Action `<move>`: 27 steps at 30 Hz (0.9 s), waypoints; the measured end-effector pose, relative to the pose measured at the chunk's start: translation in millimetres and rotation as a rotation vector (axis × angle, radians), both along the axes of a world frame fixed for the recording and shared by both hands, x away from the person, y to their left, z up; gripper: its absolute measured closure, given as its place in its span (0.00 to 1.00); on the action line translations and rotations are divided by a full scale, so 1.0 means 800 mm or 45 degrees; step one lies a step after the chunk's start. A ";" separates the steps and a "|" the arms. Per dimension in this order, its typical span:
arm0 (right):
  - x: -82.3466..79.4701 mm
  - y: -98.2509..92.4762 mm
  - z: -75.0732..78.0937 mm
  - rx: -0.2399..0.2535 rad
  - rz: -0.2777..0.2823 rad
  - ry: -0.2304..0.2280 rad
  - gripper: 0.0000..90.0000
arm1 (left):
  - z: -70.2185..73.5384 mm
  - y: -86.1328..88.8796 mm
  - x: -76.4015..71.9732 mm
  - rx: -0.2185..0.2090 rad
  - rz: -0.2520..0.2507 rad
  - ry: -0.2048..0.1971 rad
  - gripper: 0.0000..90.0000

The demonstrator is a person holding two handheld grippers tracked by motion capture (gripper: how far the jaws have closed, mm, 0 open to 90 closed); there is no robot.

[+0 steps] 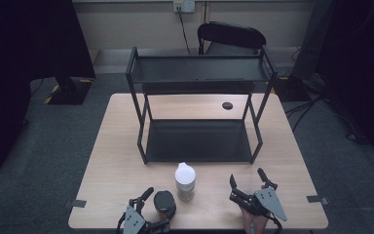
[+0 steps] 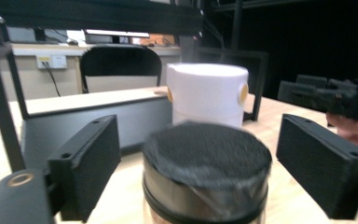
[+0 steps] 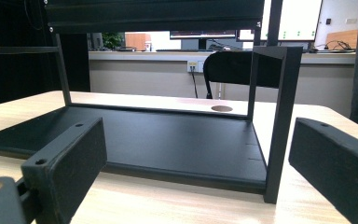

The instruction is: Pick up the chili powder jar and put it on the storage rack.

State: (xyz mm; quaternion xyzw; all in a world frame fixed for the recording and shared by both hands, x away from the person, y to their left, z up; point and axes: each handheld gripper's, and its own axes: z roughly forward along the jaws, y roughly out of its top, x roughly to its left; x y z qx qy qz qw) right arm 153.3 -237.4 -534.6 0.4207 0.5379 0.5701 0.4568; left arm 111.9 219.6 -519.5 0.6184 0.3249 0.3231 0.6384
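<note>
Grippers flank two containers near the wooden table's (image 1: 117,161) front edge, seen from the high view: the left gripper (image 1: 158,204) straddles a squat black-lidded jar (image 1: 164,201), jaws partly open, pads not pressing; the right gripper (image 1: 247,176) spread and empty. A white cylindrical bottle (image 1: 185,181) stands just beside the jar. The left gripper view shows the jar's matte round lid (image 2: 207,148) between both pads. The right gripper view faces the black metal shelf (image 3: 168,135).
</note>
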 end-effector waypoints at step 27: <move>0.000 0.000 0.000 0.000 0.000 0.000 0.03 | -0.013 -0.006 0.002 -0.026 0.015 0.037 0.37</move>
